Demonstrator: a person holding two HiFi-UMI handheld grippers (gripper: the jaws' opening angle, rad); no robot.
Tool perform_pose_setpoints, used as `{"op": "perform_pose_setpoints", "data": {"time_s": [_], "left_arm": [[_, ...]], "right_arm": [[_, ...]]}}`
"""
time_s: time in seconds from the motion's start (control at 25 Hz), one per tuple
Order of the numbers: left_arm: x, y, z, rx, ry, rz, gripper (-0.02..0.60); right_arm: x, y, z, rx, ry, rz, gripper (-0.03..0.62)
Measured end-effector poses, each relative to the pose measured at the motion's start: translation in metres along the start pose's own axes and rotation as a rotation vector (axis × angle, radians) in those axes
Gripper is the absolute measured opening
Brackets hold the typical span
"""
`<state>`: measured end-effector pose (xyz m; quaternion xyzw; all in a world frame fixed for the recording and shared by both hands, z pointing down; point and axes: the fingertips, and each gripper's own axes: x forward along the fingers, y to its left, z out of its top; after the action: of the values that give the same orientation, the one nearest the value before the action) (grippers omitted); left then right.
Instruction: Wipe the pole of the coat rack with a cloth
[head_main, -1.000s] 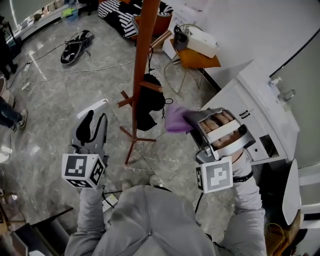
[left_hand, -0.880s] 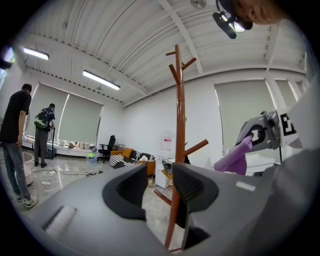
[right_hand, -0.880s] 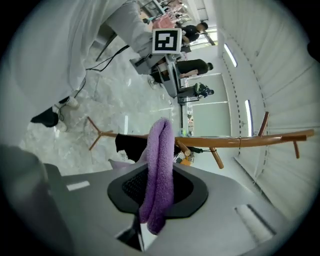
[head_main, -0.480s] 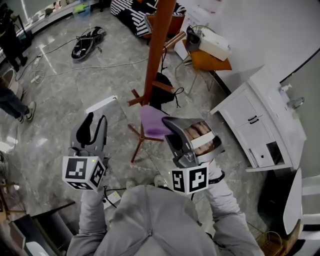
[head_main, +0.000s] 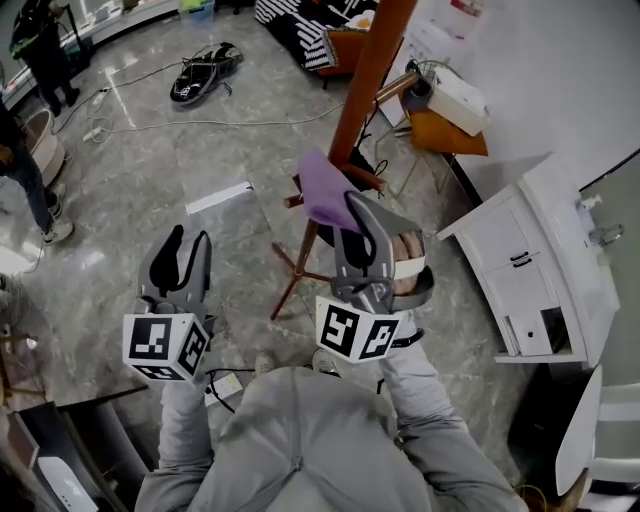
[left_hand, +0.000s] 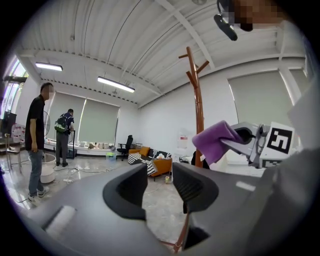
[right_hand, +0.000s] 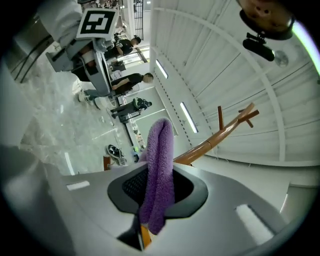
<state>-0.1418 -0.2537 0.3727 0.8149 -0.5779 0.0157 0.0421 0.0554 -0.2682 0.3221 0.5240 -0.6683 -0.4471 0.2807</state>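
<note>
My right hand-held gripper (right_hand: 157, 187) is clamped on the purple cloth (head_main: 322, 192), a folded wad standing up out of the jaws. In the head view the cloth sits right by the coat-rack pole (head_main: 368, 75), low down near its braces (head_main: 370, 180) (whether it actually touches, I cannot tell). My left hand-held gripper (left_hand: 160, 187) hangs over the marble floor (head_main: 150, 160), jaws apart with nothing between them, well apart from the pole.

cloth (head_main: 325, 192) between right gripper (head_main: 352, 212) jaws, just beside pole (head_main: 372, 70), contact unclear | left gripper (head_main: 186, 248) well left of pole, nothing between jaws | cabinet (head_main: 545, 262) right of rack | person (head_main: 40, 45) far behind, left
</note>
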Motion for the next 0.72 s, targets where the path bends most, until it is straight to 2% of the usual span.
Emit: {"op": "perform_pose_setpoints", "data": {"time_s": [0.24,0.44,0.72], "left_arm": [[-0.009,0.015,-0.001,-0.004,0.011,0.029,0.163],[-0.01,0.024,-0.001,-0.004,0.017,0.04,0.163],[-0.008,0.025,-0.013,-0.022,0.038,0.034,0.163]], "right_arm": [[0.021,0.003,-0.012,-0.014,0.08,-0.08,0.057],[0.036,0.031,-0.036,-0.011,0.174,-0.009,0.057],[0.039,0.069,-0.064,0.018,0.245,0.109,0.057]]}}
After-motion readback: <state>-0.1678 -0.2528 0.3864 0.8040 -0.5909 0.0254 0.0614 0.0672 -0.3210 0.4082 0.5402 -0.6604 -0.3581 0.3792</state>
